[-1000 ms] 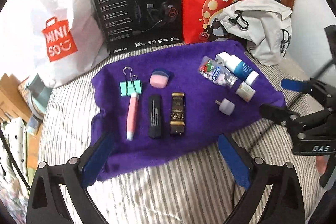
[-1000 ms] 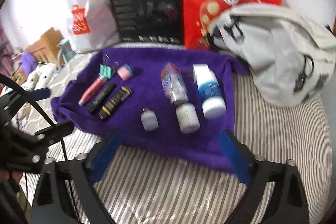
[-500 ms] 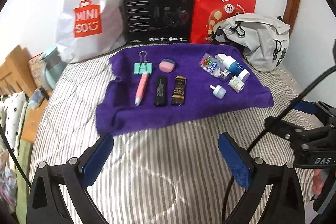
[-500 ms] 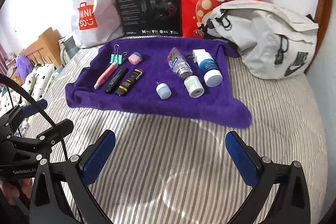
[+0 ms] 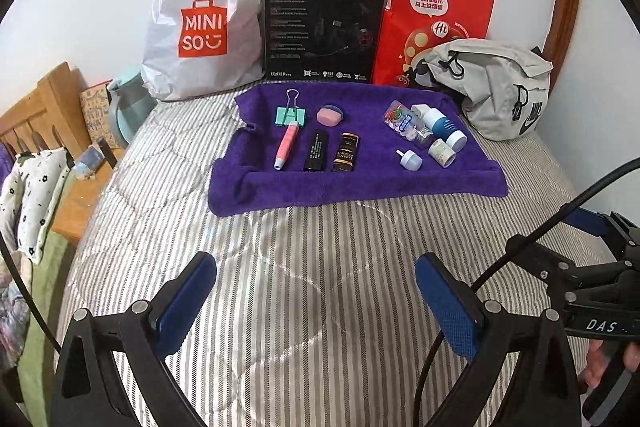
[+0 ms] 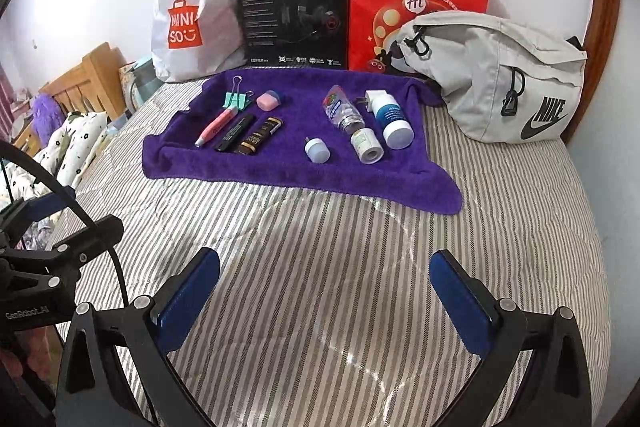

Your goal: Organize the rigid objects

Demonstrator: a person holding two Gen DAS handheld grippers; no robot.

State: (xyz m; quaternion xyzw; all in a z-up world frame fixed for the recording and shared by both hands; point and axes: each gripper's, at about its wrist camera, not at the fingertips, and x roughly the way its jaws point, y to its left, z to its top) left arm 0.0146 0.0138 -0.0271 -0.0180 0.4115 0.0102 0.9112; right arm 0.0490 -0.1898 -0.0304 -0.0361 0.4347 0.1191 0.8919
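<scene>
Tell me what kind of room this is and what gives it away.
Most likely a bedroom. A striped quilted bedspread covers a mattress, a wooden bed frame runs along one side, and shopping bags lean against the wall. Small items lie on a purple towel spread on the bed.

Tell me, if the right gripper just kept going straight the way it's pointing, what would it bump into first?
Probably the striped bedcover: the right gripper, open and empty, points slightly downward over it. If it cleared that, the purple towel's near edge comes next. Depth is hard to judge.
</scene>
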